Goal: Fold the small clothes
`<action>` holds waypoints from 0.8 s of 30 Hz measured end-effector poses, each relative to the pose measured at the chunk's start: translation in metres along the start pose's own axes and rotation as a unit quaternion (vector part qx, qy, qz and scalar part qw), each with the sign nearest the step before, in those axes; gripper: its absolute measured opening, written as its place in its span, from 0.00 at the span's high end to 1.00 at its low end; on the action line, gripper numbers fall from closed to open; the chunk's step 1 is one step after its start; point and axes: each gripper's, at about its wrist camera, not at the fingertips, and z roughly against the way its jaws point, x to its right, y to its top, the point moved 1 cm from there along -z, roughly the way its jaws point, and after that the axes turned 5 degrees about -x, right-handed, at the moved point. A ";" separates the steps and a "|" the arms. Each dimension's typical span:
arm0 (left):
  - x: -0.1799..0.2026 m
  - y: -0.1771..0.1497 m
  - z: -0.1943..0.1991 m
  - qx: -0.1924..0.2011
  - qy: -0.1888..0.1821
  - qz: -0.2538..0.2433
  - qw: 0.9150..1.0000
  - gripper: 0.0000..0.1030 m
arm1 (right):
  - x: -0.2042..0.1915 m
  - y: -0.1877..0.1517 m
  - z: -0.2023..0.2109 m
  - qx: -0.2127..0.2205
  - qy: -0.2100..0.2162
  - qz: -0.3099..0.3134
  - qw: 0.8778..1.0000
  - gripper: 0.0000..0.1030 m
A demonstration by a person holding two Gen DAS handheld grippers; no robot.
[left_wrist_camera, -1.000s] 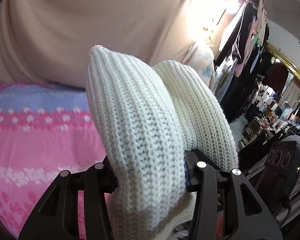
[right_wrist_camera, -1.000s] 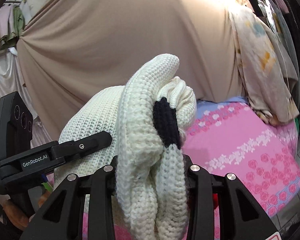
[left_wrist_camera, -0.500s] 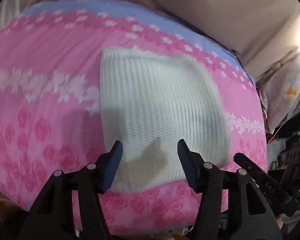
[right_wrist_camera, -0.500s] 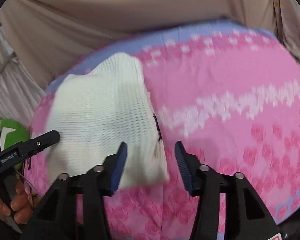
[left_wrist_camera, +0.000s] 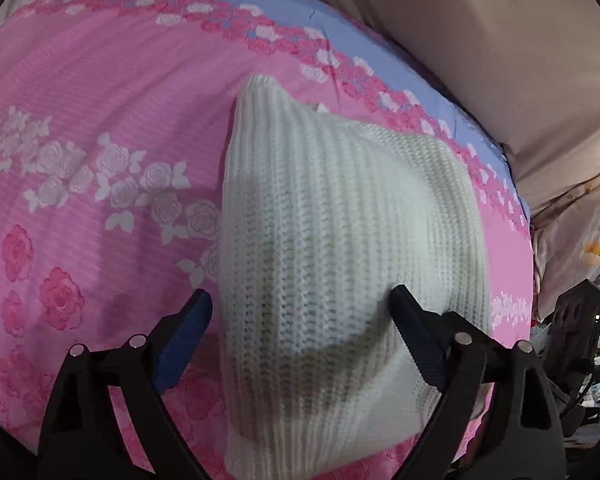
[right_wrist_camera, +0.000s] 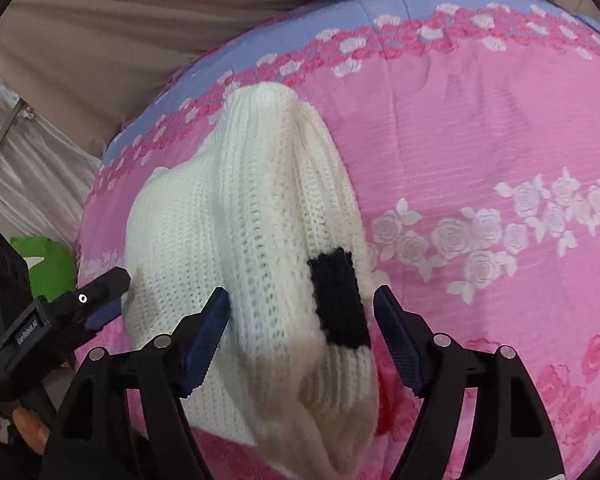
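The white knit garment [left_wrist_camera: 340, 248] lies on the pink floral bedsheet [left_wrist_camera: 80, 120], its black patch [right_wrist_camera: 340, 300] near the right gripper [right_wrist_camera: 302, 320]. Both the right and the left gripper [left_wrist_camera: 300, 328] are spread wide and hold nothing. We judge we should pinch one edge cleanly, through all layers, before we fold.

- Right wrist view: the left gripper [right_wrist_camera: 112, 280] comes in at the left edge. A small pale printed label sits on its black body, tilted and blurred; the letters cannot be made out.
- Same body, lower down: a second, fainter patch of pale small print, too small to read.
- Left wrist view: no lettering, number or sign can be read anywhere; the dark device at the right edge shows no legible marking.
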 end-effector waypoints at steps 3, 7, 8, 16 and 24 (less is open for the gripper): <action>-0.005 0.003 -0.014 -0.016 -0.031 0.024 0.999 0.27 | 0.005 0.010 -0.028 -0.021 0.015 -0.017 1.000 0.25; 0.023 0.008 0.006 -0.010 -0.031 -0.007 0.999 0.55 | -0.001 0.012 -0.014 0.007 0.047 -0.018 0.999 0.60; 0.038 0.008 0.019 -0.002 -0.037 -0.032 0.999 0.57 | -0.008 0.008 0.000 0.026 0.050 -0.006 0.998 0.63; 0.095 -0.009 -0.004 0.006 0.064 -0.147 0.987 0.47 | -0.004 -0.015 0.054 0.099 -0.034 0.028 0.994 0.50; 0.086 -0.057 0.034 0.029 0.097 -0.151 0.983 0.45 | 0.031 -0.044 0.086 0.089 -0.034 -0.024 0.995 0.62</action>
